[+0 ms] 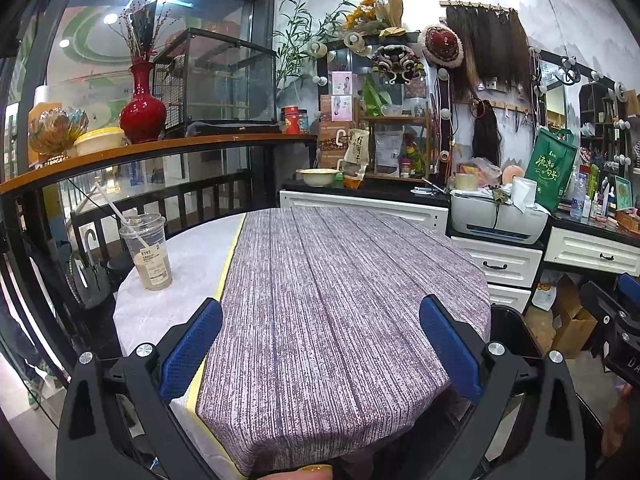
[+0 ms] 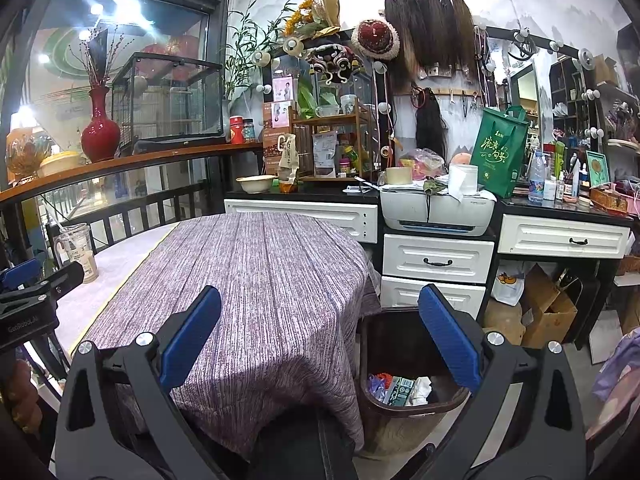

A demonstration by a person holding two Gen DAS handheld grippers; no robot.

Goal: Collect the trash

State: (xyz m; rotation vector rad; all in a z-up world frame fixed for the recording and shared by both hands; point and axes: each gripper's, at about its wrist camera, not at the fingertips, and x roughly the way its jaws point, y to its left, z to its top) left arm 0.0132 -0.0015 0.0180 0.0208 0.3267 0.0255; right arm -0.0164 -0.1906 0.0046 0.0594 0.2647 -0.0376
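Over the round bench (image 1: pixel 340 280) with its purple-and-white streaked cloth, my left gripper (image 1: pixel 320 344) hangs with its two blue-padded fingers spread wide, nothing between them. My right gripper (image 2: pixel 320 340) is just as wide apart and also carries nothing, its fingers framing the bench edge and the bin beside it.

One clear plastic cup (image 1: pixel 147 250) with a lid and a white straw stands on the bench's white left part, a little milky drink left in the bottom; its label reads "E192". That is the only loose item I count on the bench.

One dark brown trash bin (image 2: pixel 404 402) sits on the floor just beside the bench, at its right. Inside I can see a teal printed box, some white crumpled paper and a purple wrapper with an orange bit.

Behind, one white printer (image 2: pixel 438 210) rests on the white drawer cabinet, and one green tote bag (image 2: pixel 498 152) with pale Chinese writing stands next to it. One red ceramic vase (image 1: pixel 142 108) stands on the wooden shelf.
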